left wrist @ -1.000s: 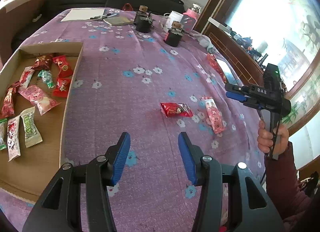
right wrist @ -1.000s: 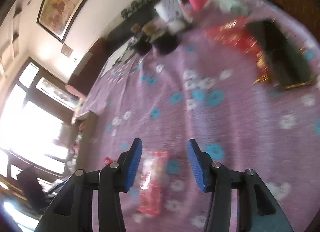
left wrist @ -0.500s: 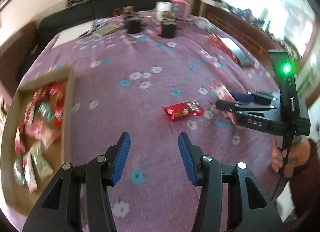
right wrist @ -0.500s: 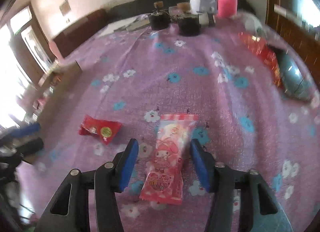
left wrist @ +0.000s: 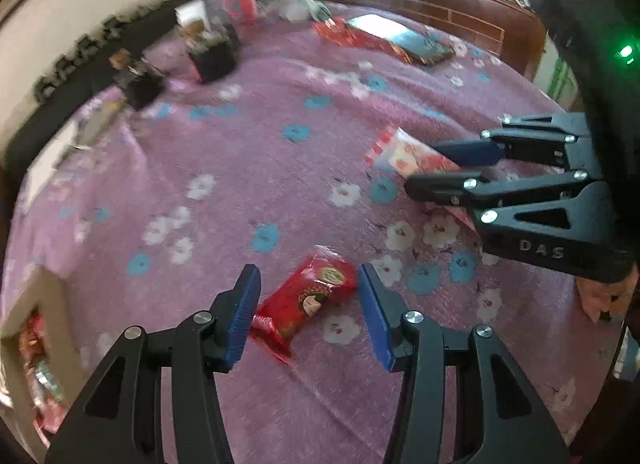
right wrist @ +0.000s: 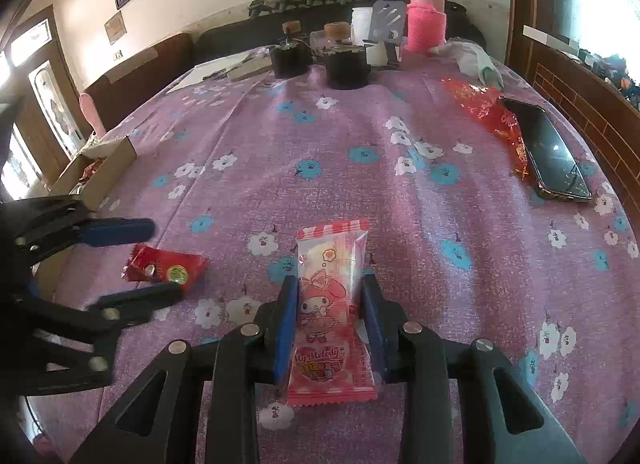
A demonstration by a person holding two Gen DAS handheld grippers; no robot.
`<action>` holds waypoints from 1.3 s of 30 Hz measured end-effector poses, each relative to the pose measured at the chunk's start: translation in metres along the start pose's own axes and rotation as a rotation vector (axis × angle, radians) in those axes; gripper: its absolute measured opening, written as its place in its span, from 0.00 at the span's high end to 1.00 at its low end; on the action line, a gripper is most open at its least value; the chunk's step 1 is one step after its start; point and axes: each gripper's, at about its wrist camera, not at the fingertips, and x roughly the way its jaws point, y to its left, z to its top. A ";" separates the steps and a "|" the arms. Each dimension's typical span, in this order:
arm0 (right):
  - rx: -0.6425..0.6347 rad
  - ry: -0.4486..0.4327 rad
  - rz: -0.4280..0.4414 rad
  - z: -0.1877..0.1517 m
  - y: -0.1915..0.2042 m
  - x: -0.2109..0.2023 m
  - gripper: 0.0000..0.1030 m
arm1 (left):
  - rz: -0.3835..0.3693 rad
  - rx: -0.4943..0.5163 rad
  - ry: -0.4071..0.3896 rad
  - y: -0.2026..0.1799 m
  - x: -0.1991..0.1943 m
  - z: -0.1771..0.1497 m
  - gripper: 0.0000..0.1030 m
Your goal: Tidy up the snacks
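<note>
The right gripper (right wrist: 330,318) is straddling the pink My Melody snack packet (right wrist: 330,312), which is lying flat on the purple flowered tablecloth (right wrist: 360,151) with its striped end pointing away from the person. Its jaws have just been closing and are standing narrow, the blue pads (right wrist: 287,320) sitting right at the packet's two long edges. Whether they are already pressing on the wrapper cannot be told; the packet is not visibly pinched or lifted.

The left gripper (left wrist: 310,314) is hanging over the red snack packet (left wrist: 308,300), jaws roughly half open. The packet is lying slantwise on the cloth between the fingers, with its crimped end close beside the left pad and a clear gap to the right pad. Nothing is being gripped on this side.

The two packets are lying near each other toward the person's edge of the table. The cardboard box (right wrist: 100,167) holding other wrapped snacks is sitting well apart at the left edge. A phone (right wrist: 552,151) is resting on a red wrapper (right wrist: 480,103) at the far right.
</note>
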 end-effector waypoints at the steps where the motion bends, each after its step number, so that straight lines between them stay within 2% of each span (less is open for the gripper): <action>1: 0.003 0.000 0.003 0.000 0.000 0.000 0.66 | -0.015 -0.016 -0.012 0.002 0.000 0.000 0.53; 3: 0.006 -0.001 0.006 0.000 0.000 0.000 0.66 | -0.041 -0.066 0.011 0.007 0.002 0.000 0.53; 4: 0.007 -0.001 0.006 0.001 0.000 0.000 0.66 | -0.046 -0.105 0.021 0.010 0.001 -0.001 0.58; 5: 0.006 -0.001 0.006 0.001 0.000 0.000 0.66 | -0.044 -0.116 0.016 0.010 0.000 -0.003 0.73; 12: 0.010 -0.004 -0.002 0.001 -0.001 0.000 0.69 | 0.016 -0.199 -0.001 0.013 -0.017 -0.019 0.73; 20: 0.028 -0.023 -0.006 -0.001 -0.003 -0.002 0.73 | -0.026 -0.343 -0.078 0.030 -0.053 -0.041 0.73; 25: 0.007 -0.069 -0.034 -0.001 0.003 -0.010 0.74 | -0.021 -0.448 -0.136 0.045 -0.078 -0.062 0.73; 30: -0.001 -0.112 -0.023 0.001 0.011 -0.024 0.74 | -0.039 -0.567 -0.213 0.070 -0.109 -0.088 0.75; 31: 0.001 -0.116 -0.010 0.002 0.014 -0.028 0.74 | -0.039 -0.587 -0.225 0.076 -0.115 -0.093 0.81; 35: -0.012 -0.115 0.042 0.007 0.035 -0.037 0.74 | -0.025 -0.663 -0.284 0.098 -0.140 -0.117 0.81; 39: -0.074 -0.112 0.075 0.013 0.070 -0.037 0.74 | -0.010 -0.716 -0.294 0.112 -0.148 -0.135 0.81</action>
